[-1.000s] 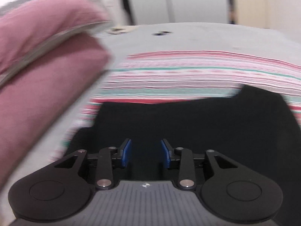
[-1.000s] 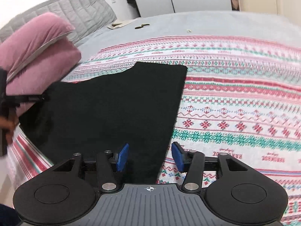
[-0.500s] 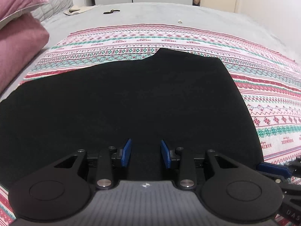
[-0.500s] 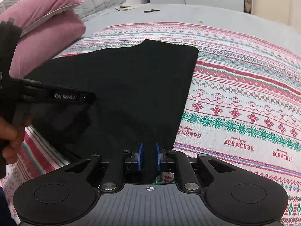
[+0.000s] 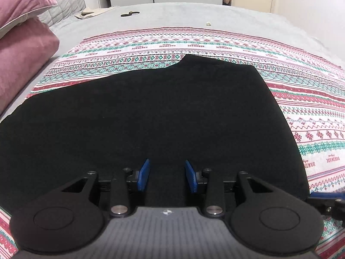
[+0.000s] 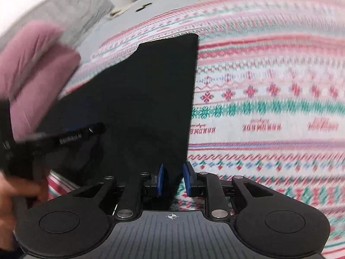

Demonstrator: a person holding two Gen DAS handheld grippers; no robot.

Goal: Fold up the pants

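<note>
Black pants (image 5: 151,116) lie flat on a patterned red, green and white blanket (image 5: 301,99) spread over a grey bed (image 5: 194,13). In the left wrist view the garment fills the middle and lower left of the frame; its far edge runs from the left border up to a small step at upper centre, and its right edge slants down to the lower right. Bare blanket lies beyond both edges — open room to the right and toward the top. Pink pillows (image 5: 21,43) crowd the upper left.

The left gripper (image 5: 167,176) is tilted down over the near part of the pants, its blue pads well apart, nothing pinched between them. The tip of the right gripper shows at the lower right border, at the garment's near right corner.

The right wrist view is blurred. The straight right edge of the pants runs from upper centre down into the right gripper (image 6: 173,180) — its jaws have just been opening, and the fabric edge sits between the pads without being pressed. At the left border a hand (image 6: 13,196) carries the left gripper.
</note>
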